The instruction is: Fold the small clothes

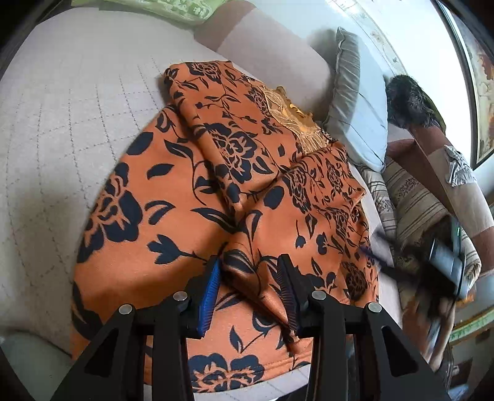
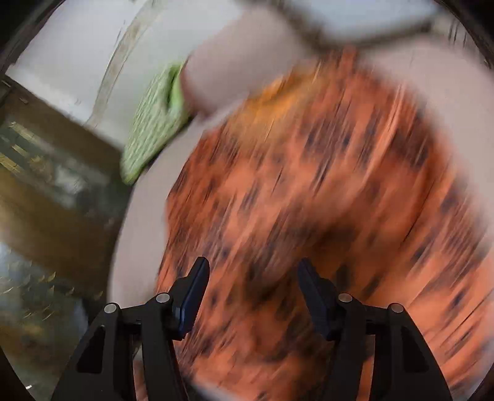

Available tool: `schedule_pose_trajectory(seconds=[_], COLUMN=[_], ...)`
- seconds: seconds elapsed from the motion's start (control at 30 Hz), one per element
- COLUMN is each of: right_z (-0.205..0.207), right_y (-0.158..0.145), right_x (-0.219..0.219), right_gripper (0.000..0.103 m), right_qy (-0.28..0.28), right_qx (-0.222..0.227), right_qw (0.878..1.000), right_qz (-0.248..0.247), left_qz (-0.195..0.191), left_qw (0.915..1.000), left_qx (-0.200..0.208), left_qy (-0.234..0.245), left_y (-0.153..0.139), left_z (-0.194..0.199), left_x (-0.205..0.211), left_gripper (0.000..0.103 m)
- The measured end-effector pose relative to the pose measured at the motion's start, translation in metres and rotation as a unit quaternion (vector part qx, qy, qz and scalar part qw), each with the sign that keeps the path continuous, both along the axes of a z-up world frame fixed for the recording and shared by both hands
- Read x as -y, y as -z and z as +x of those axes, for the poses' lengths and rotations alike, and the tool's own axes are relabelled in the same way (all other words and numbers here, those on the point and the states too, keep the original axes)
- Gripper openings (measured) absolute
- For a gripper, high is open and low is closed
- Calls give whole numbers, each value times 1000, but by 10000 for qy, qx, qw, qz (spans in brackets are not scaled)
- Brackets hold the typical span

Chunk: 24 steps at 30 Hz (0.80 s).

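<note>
An orange garment (image 1: 173, 197) with a black flower print lies spread on the grey quilted bed (image 1: 77, 108), its sleeves folded in over the body and a gold embroidered neckline (image 1: 293, 114) at the far end. My left gripper (image 1: 249, 260) hovers over the near hem, jaws apart, with a raised crease of the fabric running between the blue pads (image 1: 210, 290); they do not pinch it. In the blurred right wrist view my right gripper (image 2: 253, 263) stands open over the same garment (image 2: 308, 185), with nothing between its fingers.
A green patterned pillow (image 1: 173, 9) lies at the head of the bed, also seen as the green pillow (image 2: 151, 123). A grey pillow (image 1: 355, 101) and a striped cushion (image 1: 413, 197) sit to the right, beside a person's arm (image 1: 457, 191). A wooden floor (image 2: 46, 172) lies left of the bed.
</note>
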State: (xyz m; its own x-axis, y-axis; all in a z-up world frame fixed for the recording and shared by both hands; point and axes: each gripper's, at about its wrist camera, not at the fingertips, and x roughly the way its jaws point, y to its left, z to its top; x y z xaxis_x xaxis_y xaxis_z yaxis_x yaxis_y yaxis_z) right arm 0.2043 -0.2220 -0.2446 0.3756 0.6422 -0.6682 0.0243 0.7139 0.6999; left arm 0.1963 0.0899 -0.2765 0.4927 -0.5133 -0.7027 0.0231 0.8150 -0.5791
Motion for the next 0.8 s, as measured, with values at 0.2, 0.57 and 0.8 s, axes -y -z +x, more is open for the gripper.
schedule_pose_trajectory(seconds=[0.2, 0.57, 0.8], right_z=[-14, -92, -121], right_y=[26, -35, -41], right_x=[-53, 0, 110], right_gripper=[8, 71, 72], right_qy=[-178, 165, 1188], right_qx=[-277, 249, 134], right_qw=[9963, 9979, 9898], right_qz=[-794, -571, -781], left_qz=[-17, 723, 1375], left_qw=[9999, 9948, 9832], left_qx=[139, -18, -434], left_qy=[79, -714, -1123], left_y=[-15, -49, -42], left_z=[-6, -50, -46], left_x=[-5, -43, -54], left_gripper=[6, 51, 55])
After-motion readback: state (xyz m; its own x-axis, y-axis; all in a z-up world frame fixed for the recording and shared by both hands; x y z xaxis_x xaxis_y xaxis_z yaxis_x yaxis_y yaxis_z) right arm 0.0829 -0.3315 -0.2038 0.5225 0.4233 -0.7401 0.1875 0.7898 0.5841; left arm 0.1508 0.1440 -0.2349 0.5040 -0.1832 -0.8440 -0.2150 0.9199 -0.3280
